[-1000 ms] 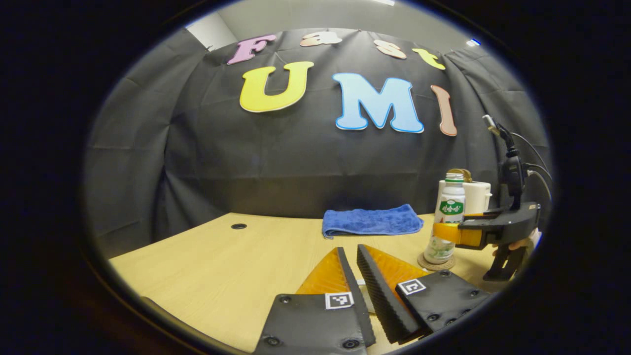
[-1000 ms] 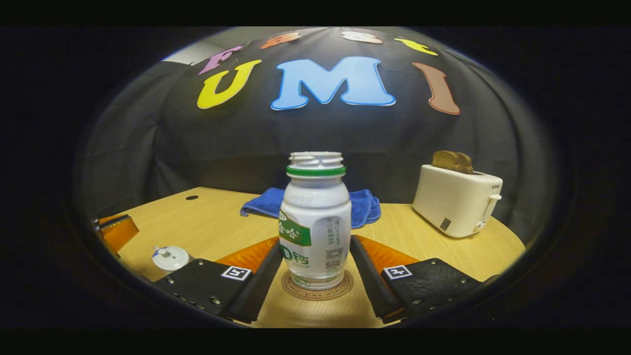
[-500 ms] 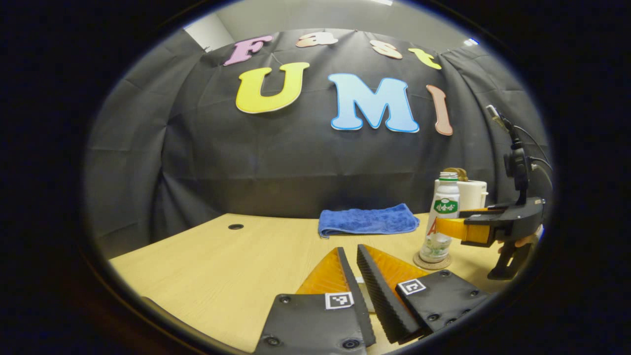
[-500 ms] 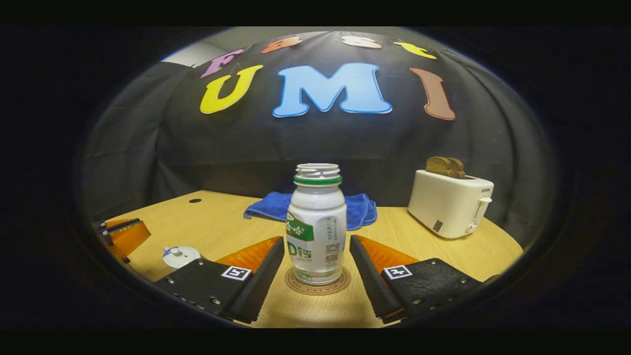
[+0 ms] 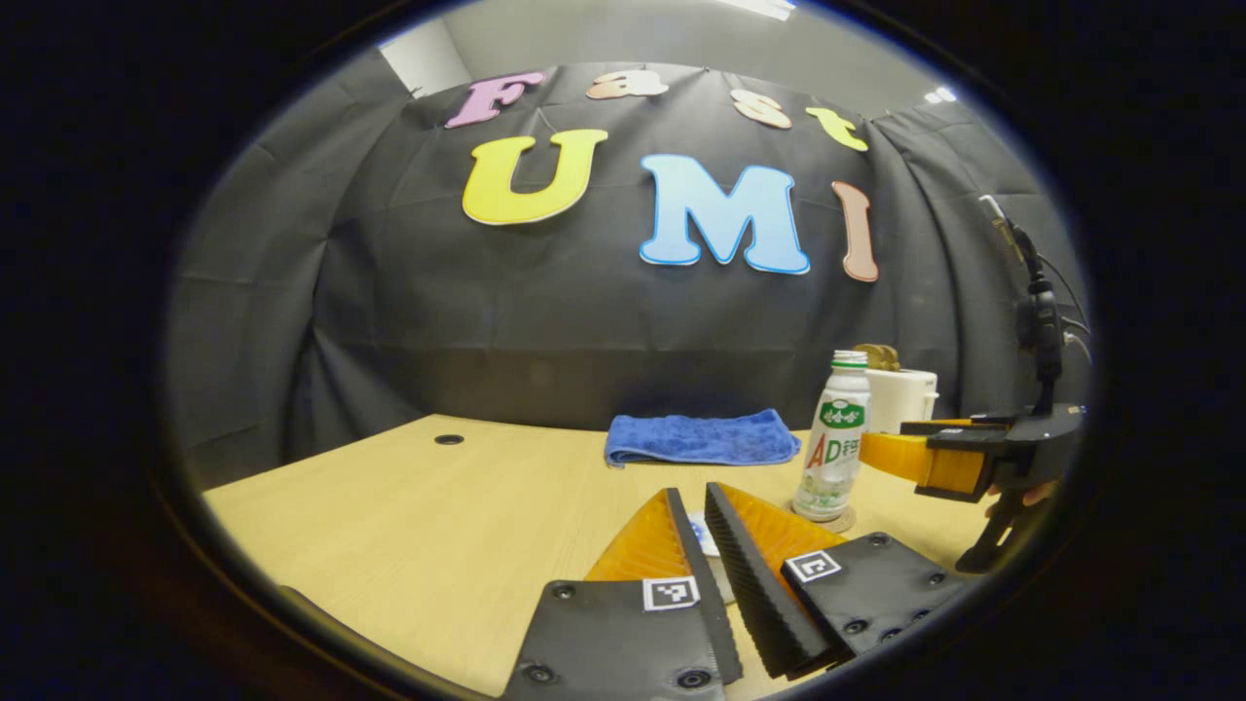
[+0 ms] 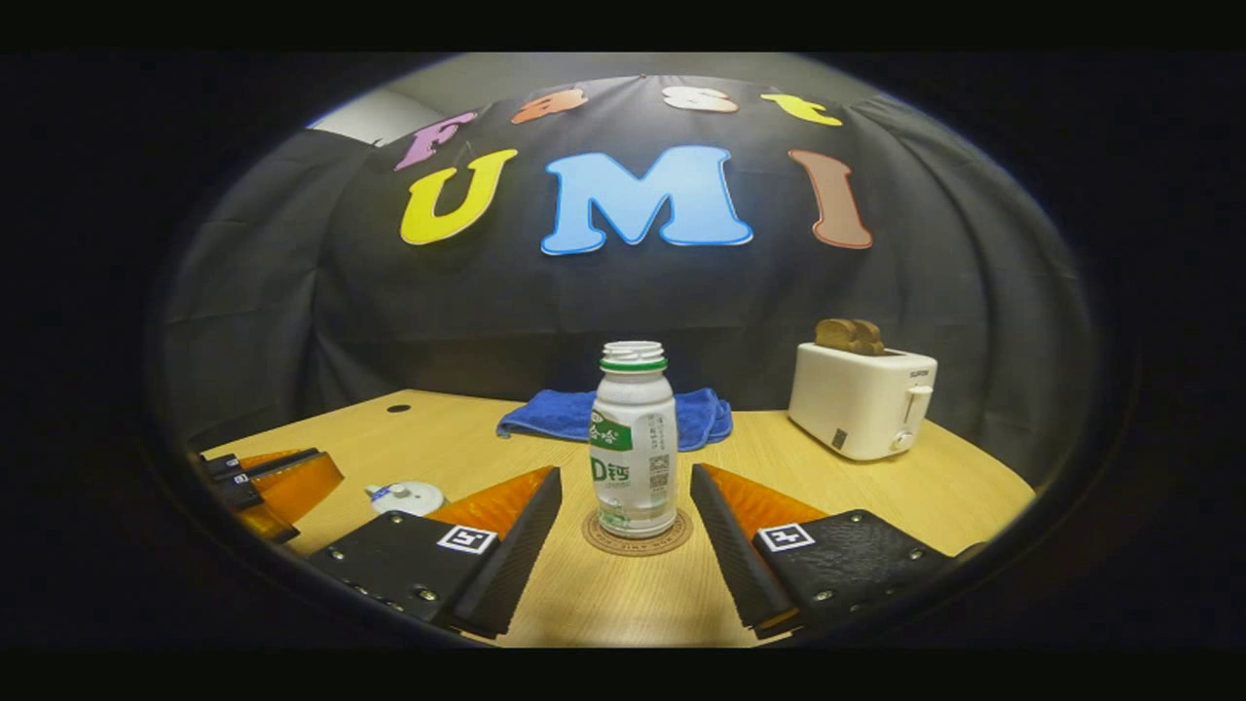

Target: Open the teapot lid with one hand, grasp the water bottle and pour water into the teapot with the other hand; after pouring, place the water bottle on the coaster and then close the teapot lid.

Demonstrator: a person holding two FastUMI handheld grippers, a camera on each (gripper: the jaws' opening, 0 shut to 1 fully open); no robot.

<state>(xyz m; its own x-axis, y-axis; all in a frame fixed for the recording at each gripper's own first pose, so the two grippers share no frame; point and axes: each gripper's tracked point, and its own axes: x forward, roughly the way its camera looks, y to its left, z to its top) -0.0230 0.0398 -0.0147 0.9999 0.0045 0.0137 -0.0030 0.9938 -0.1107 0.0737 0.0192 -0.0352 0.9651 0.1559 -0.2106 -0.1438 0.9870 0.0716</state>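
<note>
A folded blue terry towel (image 6: 615,417) lies toward the far edge of the pale wooden counter (image 6: 467,443), directly behind the white plastic water bottle with a green neck ring (image 6: 634,440). A cream two-slot toaster holding brown bread slices (image 6: 861,397) stands toward the far right corner, well apart from the bottle. The bottle stands upright and uncapped on the round brown cork coaster (image 6: 638,534).

In the right gripper view the right gripper (image 6: 625,487) has its fingers spread wide, one on each side of the bottle and not touching it. Near the counter's left edge sits the white ceramic teapot lid with a small knob (image 6: 403,497), with the left gripper (image 6: 277,474) just beyond it.

In the left gripper view the left gripper's fingers (image 5: 725,545) stand slightly apart with a small white and blue piece between them; whether they press on it cannot be told.

Compared with a second ago, the right gripper has backed away from the bottle, which now looks smaller and clear of the fingertips.

A black cloth wall closes the booth behind the counter, and a dark round hole (image 6: 398,408) sits near the far left corner.
</note>
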